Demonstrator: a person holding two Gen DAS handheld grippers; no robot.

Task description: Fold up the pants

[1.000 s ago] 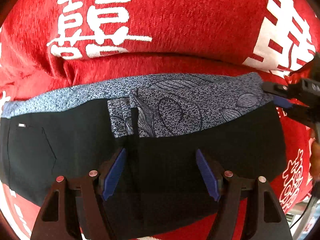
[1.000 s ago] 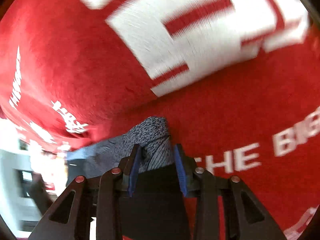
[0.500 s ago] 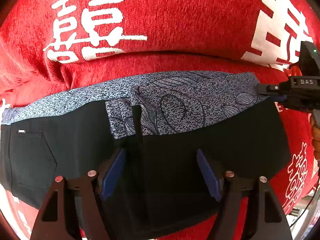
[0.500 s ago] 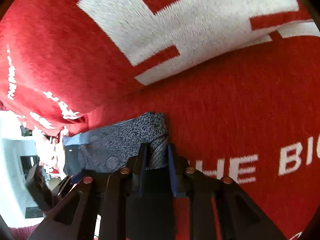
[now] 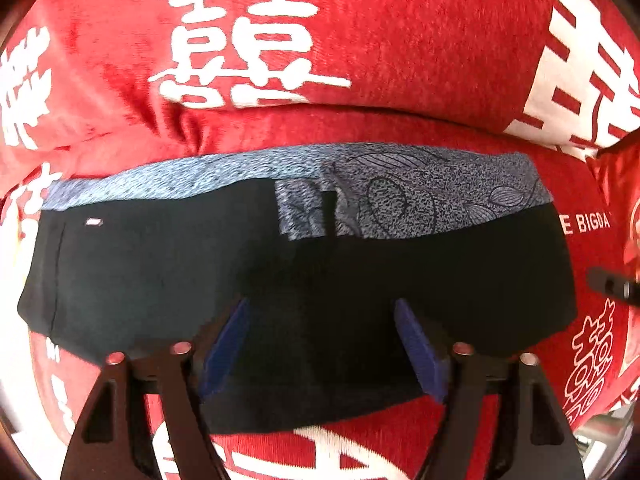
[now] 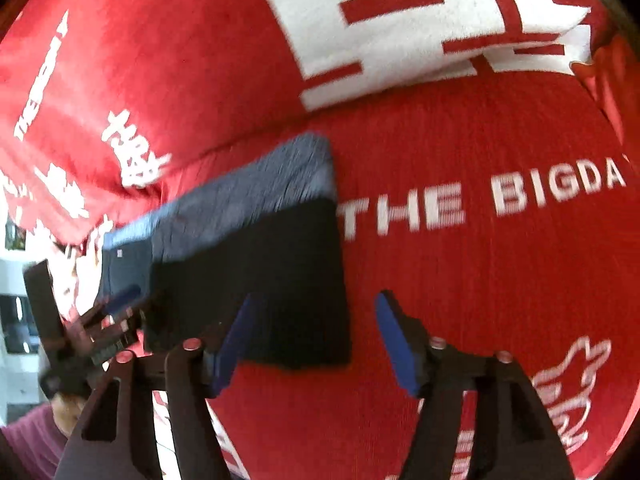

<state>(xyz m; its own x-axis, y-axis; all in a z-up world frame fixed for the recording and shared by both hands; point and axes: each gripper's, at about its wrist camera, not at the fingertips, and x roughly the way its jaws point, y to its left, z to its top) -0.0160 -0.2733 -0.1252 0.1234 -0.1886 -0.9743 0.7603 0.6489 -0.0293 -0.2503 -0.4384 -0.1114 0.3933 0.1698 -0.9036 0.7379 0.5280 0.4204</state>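
Observation:
The pants [image 5: 320, 272] lie folded in a flat black rectangle on the red sofa seat, with a grey patterned band [image 5: 400, 184] along the far edge. My left gripper [image 5: 320, 344] is open just above the pants' near edge, holding nothing. My right gripper [image 6: 316, 336] is open and empty above the pants' right end [image 6: 280, 264]. Part of the right gripper shows at the right edge of the left wrist view [image 5: 616, 290], and the left gripper shows in the right wrist view [image 6: 116, 312].
The red sofa seat [image 6: 480, 280] with white lettering surrounds the pants. Red back cushions [image 5: 360, 60] with big white characters rise right behind the pants. The seat's front edge and a bright room show at the far left [image 6: 16, 320].
My right gripper has let go of the pants' patterned right end, opened wide and pulled back. My left gripper stayed open and drew back slightly. The pants now lie flat.

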